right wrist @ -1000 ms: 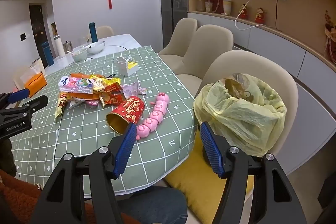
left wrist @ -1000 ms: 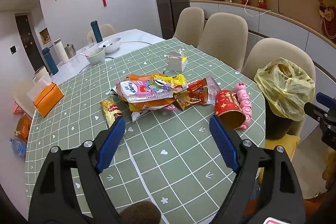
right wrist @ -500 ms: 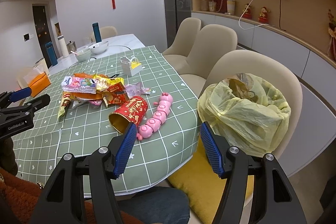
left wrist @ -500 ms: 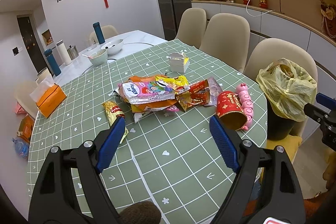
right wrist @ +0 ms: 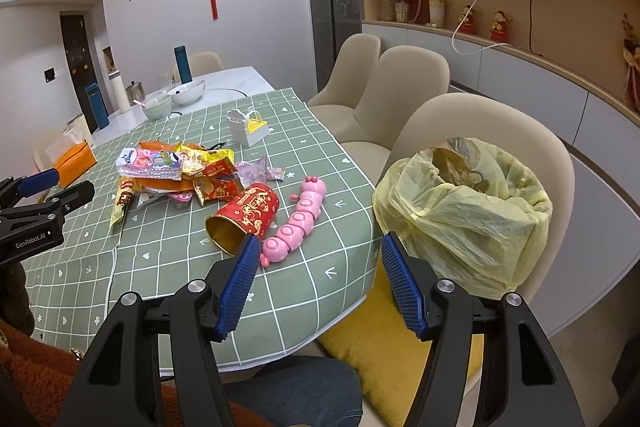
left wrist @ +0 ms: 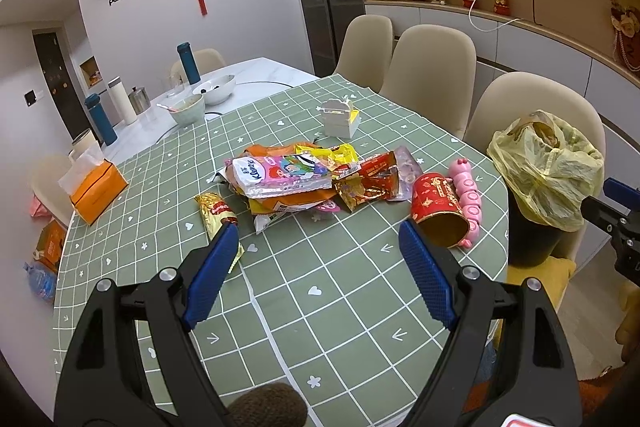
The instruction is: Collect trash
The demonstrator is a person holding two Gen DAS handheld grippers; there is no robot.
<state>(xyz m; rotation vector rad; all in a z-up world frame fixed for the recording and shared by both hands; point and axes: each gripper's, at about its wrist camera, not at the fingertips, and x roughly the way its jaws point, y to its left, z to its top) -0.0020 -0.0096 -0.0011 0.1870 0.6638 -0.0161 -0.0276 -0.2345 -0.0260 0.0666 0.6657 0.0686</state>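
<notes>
A heap of snack wrappers (left wrist: 296, 179) lies in the middle of the green checked tablecloth (left wrist: 320, 291), also in the right wrist view (right wrist: 176, 171). A gold wrapper (left wrist: 216, 215) lies to its left. A red paper cup (left wrist: 438, 207) lies on its side beside a pink caterpillar toy (left wrist: 466, 195); the right wrist view shows the cup (right wrist: 244, 217) and toy (right wrist: 298, 219) too. A bin lined with a yellow bag (right wrist: 468, 211) stands on a chair to the right. My left gripper (left wrist: 316, 251) is open and empty above the cloth. My right gripper (right wrist: 316, 267) is open and empty over the table's edge.
An orange tissue box (left wrist: 98, 191) sits at the left edge. A small white box (left wrist: 340, 117) stands behind the wrappers. Bowls (left wrist: 216, 89) and bottles (left wrist: 188, 63) stand on the far white table. Beige chairs (left wrist: 432, 75) line the right side. A yellow cushion (right wrist: 384, 343) lies on the near chair.
Both grippers have drawn back and risen slightly, so the table sits a little lower and farther in view. Both stay open and empty.
</notes>
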